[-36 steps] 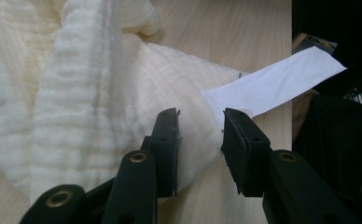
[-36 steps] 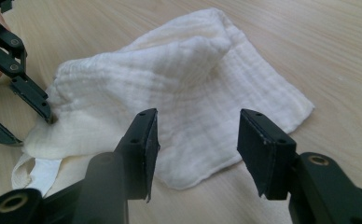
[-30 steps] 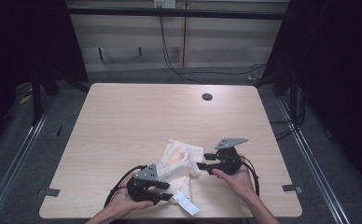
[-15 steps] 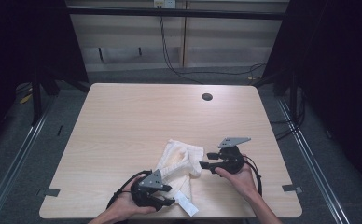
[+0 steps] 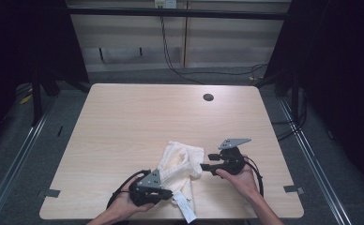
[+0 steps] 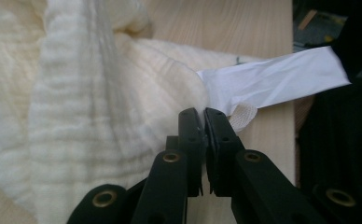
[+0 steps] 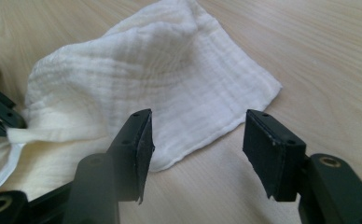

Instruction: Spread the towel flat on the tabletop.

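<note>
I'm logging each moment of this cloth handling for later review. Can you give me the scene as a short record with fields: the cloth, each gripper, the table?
cloth: cream muslin cloth, crumpled, lying near the table's front edge
label: white label sticking out at the cloth's near corner
left gripper: left gripper, jaws have just closed, pinching the cloth's edge beside the label
right gripper: right gripper, jaws apart and have just been opening, nothing between the pads, cloth edge just ahead of them
table: light wooden table, small dark round spot toward its far side
</note>
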Available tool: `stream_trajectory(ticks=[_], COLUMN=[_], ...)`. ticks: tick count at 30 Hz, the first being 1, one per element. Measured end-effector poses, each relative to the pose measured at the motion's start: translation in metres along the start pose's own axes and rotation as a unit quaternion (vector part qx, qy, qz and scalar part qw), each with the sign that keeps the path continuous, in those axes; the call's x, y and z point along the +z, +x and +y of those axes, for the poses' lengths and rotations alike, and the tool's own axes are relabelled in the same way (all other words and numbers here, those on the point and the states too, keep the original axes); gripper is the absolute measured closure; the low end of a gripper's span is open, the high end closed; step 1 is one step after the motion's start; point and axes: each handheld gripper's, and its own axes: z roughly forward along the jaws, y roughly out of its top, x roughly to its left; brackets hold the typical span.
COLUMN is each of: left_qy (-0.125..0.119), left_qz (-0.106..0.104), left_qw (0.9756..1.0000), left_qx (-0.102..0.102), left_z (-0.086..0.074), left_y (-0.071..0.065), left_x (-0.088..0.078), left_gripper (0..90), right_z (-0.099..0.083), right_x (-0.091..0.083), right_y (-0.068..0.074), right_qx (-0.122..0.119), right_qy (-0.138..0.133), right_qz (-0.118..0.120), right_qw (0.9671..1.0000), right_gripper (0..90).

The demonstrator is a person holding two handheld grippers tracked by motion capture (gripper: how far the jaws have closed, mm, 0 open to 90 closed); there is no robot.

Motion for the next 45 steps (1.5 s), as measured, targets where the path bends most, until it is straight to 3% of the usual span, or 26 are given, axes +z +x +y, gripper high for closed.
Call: stream_trajectory(ticks=[2, 7, 10, 11, 15, 17, 20, 23, 24, 32, 37, 39, 45], left_qy=[-0.018, -0.079, -0.108, -0.122, -0.145, -0.148, -0.158, -0.166, -0.162, -0.155, -0.162, -0.156, -0.151], left_qz=[-0.009, -0.018, -0.008, 0.007, 0.032, 0.044, 0.069, 0.079, 0.090, 0.110, 0.124, 0.132, 0.149], left_qw=[0.9997, 0.9962, 0.9934, 0.9918, 0.9878, 0.9865, 0.9824, 0.9788, 0.9781, 0.9753, 0.9704, 0.9703, 0.9661], left_qx=[-0.011, -0.033, -0.038, -0.037, -0.047, -0.054, -0.073, -0.092, -0.094, -0.113, -0.129, -0.130, -0.148], left_z=[0.003, 0.008, 0.014, 0.016, 0.014, 0.008, -0.001, -0.009, -0.011, -0.025, -0.032, -0.034, -0.042], left_y=[0.001, 0.006, 0.011, 0.014, 0.025, 0.031, 0.038, 0.047, 0.049, 0.060, 0.069, 0.073, 0.086], left_x=[-0.008, -0.033, -0.047, -0.056, -0.077, -0.085, -0.094, -0.100, -0.102, -0.109, -0.117, -0.118, -0.119], left_gripper=[86.0, 86.4, 86.6, 86.7, 86.7, 86.7, 86.7, 86.6, 86.6, 86.5, 86.5, 86.4, 86.4], right_z=[0.000, 0.000, 0.001, 0.001, 0.003, 0.003, 0.003, 0.004, 0.004, 0.004, 0.005, 0.006, 0.020], right_x=[-0.001, -0.002, -0.003, -0.003, -0.003, -0.003, -0.004, -0.003, -0.003, 0.000, -0.002, 0.000, 0.010], right_y=[0.000, -0.002, -0.001, -0.001, 0.003, 0.004, 0.004, 0.005, 0.007, 0.009, 0.009, 0.010, 0.010], right_qx=[0.001, 0.000, 0.002, 0.002, -0.003, -0.010, -0.014, -0.021, -0.023, -0.036, -0.042, -0.047, -0.067], right_qy=[-0.001, -0.007, -0.007, -0.008, -0.012, -0.013, -0.014, -0.009, -0.007, -0.001, -0.011, -0.013, -0.019], right_qz=[0.000, 0.004, 0.003, 0.006, 0.020, 0.024, 0.031, 0.037, 0.039, 0.035, 0.045, 0.049, 0.058], right_qw=[1.0000, 1.0000, 1.0000, 0.9999, 0.9997, 0.9996, 0.9993, 0.9991, 0.9989, 0.9987, 0.9980, 0.9976, 0.9959], right_gripper=[43.0, 43.0, 44.4, 45.6, 46.8, 47.4, 51.7, 55.8, 57.6, 58.4, 57.9, 57.4, 57.2])
